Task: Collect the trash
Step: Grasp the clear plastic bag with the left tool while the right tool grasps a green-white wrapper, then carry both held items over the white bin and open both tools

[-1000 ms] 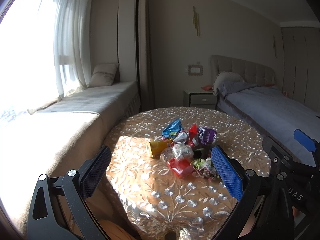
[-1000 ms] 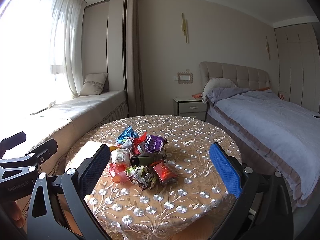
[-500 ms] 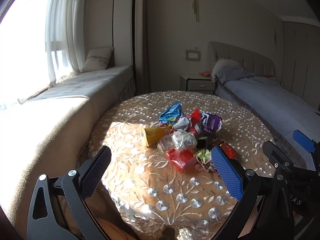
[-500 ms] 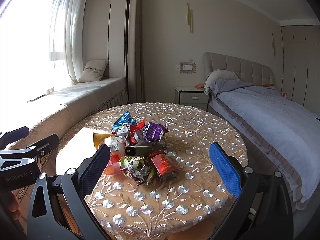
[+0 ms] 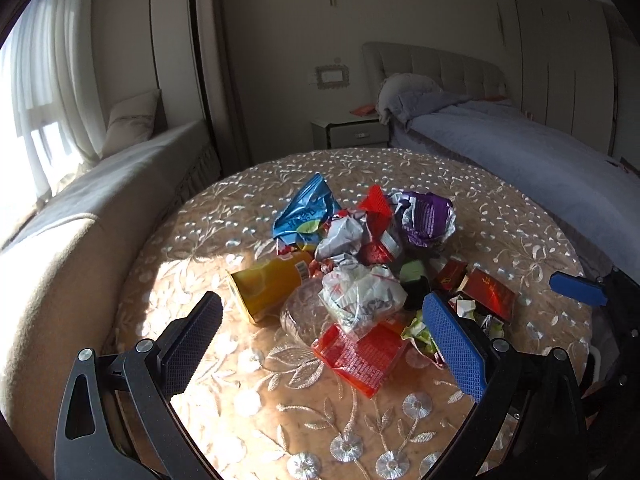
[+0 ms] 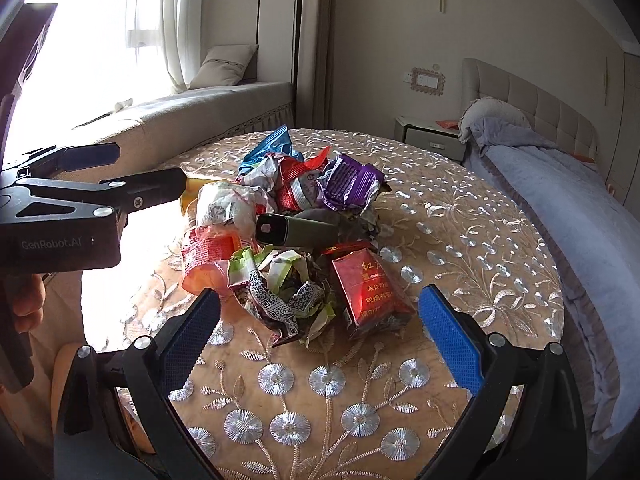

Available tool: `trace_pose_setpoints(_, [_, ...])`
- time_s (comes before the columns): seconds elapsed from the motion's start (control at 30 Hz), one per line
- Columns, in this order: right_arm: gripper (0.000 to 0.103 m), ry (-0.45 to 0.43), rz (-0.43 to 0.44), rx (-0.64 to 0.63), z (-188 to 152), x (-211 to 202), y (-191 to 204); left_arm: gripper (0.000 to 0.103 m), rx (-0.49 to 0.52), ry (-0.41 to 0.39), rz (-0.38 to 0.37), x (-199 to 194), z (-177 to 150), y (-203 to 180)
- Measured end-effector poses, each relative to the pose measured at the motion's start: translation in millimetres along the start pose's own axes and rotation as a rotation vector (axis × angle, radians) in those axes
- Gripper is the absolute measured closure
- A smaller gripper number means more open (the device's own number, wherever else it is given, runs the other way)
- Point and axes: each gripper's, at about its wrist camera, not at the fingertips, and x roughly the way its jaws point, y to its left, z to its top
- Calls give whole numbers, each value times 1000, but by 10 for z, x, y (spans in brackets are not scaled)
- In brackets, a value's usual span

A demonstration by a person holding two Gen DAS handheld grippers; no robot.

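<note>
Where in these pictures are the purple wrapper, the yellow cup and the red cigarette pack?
purple wrapper (image 5: 426, 220), left wrist view, on its crumpled printed face.
yellow cup (image 5: 266, 285), left wrist view, on its side wall.
red cigarette pack (image 6: 370, 290), right wrist view, on its printed front.

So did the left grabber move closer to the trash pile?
Yes. The left gripper went forward toward the trash pile on the round table; the pile looks bigger and nearer its open fingers than before.

The bedroom had beige walls. A curtained window (image 5: 36, 120) at 10 o'clock admitted strong daylight over a window seat (image 5: 120, 176). A bed (image 5: 520, 148) and nightstand (image 5: 352, 132) stood at 1 o'clock.
</note>
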Motion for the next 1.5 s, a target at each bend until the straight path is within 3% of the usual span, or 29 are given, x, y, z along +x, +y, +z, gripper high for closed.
trace_pose_setpoints(0.27, [5,33,36,-172,18,295,218,5,74,8,-65,398,57,-21])
trace_pose_setpoints(0.43, [25,81,54,-246,3,396,364,7,120,22,-92,518,36,-91])
trace_pose_setpoints(0.53, [47,87,50,-247,-18,436,384,30,129,33,-118,600,27,-109])
trace_pose_setpoints(0.57, [51,80,55,-240,-20,435,377,43,115,37,-130,622,21,-102])
trace_pose_setpoints(0.63, [53,72,62,-221,-2,412,345,44,102,34,-134,645,8,-85])
trace_pose_setpoints(0.77, [55,63,64,-186,41,361,278,47,99,16,-120,555,4,-94])
trace_pose_setpoints(1.13, [55,-81,54,-117,292,-199,28,48,76,-42,-59,11,179,-67])
trace_pose_setpoints(1.37, [55,-129,-2,-85,207,-612,-180,48,114,-113,-109,-399,297,-423])
trace_pose_setpoints(1.5, [55,-141,-72,-59,89,-858,-415,48,153,-122,-181,-506,286,-813])
